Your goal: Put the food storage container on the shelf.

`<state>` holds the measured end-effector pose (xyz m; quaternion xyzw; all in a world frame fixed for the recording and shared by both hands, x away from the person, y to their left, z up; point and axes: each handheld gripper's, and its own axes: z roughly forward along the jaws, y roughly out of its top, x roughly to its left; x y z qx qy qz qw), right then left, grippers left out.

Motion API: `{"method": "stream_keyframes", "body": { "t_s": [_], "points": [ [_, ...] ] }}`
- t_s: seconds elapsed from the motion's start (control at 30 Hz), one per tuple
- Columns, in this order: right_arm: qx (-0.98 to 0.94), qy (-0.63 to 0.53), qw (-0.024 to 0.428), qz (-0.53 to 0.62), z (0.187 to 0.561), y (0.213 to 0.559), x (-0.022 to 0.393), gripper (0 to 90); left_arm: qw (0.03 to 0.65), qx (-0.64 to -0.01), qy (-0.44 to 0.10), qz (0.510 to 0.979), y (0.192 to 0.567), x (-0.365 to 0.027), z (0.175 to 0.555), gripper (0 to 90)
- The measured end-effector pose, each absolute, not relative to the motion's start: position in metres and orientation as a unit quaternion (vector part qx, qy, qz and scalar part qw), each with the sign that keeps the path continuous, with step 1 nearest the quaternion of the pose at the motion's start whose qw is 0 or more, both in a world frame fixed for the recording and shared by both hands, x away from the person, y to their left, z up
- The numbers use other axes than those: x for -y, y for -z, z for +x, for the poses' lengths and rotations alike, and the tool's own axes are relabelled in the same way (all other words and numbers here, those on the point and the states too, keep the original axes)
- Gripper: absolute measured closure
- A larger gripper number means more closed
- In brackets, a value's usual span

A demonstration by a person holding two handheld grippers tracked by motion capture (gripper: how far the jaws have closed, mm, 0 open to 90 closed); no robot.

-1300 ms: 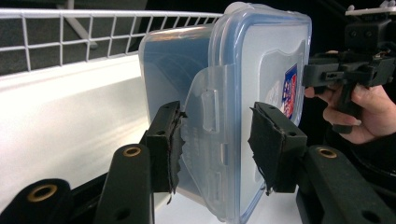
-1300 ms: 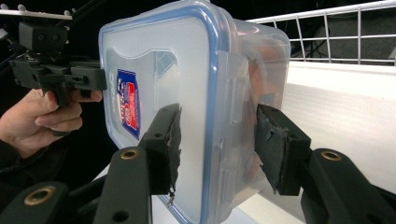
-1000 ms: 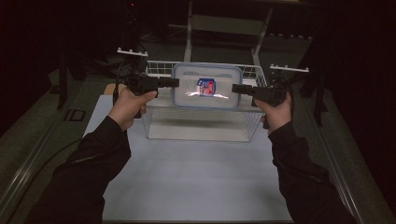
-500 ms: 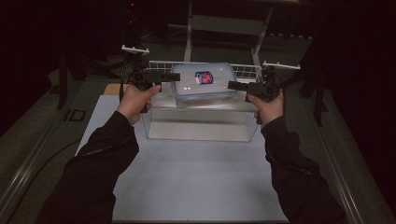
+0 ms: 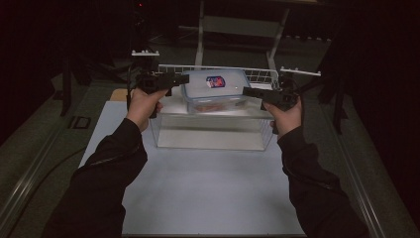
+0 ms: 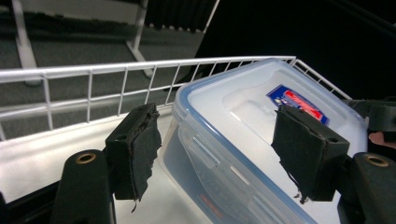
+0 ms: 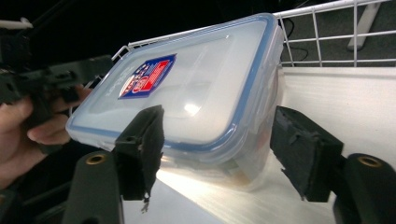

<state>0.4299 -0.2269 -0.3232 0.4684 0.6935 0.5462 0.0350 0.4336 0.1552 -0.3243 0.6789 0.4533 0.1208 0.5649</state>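
A clear plastic food box (image 5: 215,87) with a blue-edged lid and a red and blue label sits tilted in the top of a white wire basket (image 5: 257,74). My left gripper (image 5: 185,78) is at the box's left end and my right gripper (image 5: 245,90) is at its right end. In the left gripper view the open jaws (image 6: 219,140) straddle a corner of the box (image 6: 243,107). In the right gripper view the open jaws (image 7: 222,144) straddle the opposite end of the box (image 7: 196,84), whose near edge is raised off the pale basket floor. Whether the pads touch the box is unclear.
The basket rim (image 6: 93,72) runs behind the box. A white mat (image 5: 208,188) covers the table in front of the basket. Metal frame legs (image 5: 200,34) stand behind it. Dark floor lies on both sides, with a cable (image 5: 44,178) at the left.
Both grippers and the box have moved away from the person toward the basket's back. The lid, which faced the camera more, now lies flatter.
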Motion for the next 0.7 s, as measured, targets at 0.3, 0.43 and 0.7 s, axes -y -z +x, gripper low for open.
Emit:
{"method": "stream_keyframes", "body": {
  "t_s": [0.3, 0.43, 0.7],
  "points": [
    [-0.711, -0.547, 0.075, 0.436, 0.414, 0.320, 0.231, 19.5, 0.590, -0.399, -0.133, 0.689, 0.316, -0.165, 0.401, 31.0],
    [-0.717, -0.552, 0.082, 0.418, 0.405, 0.320, 0.234, 17.7, 0.592, -0.371, -0.126, 0.704, 0.321, -0.163, 0.383, 31.5],
    [-0.723, -0.554, 0.086, 0.403, 0.394, 0.325, 0.237, 17.1, 0.569, -0.344, -0.101, 0.740, 0.342, -0.143, 0.353, 54.0]
  ]
}}
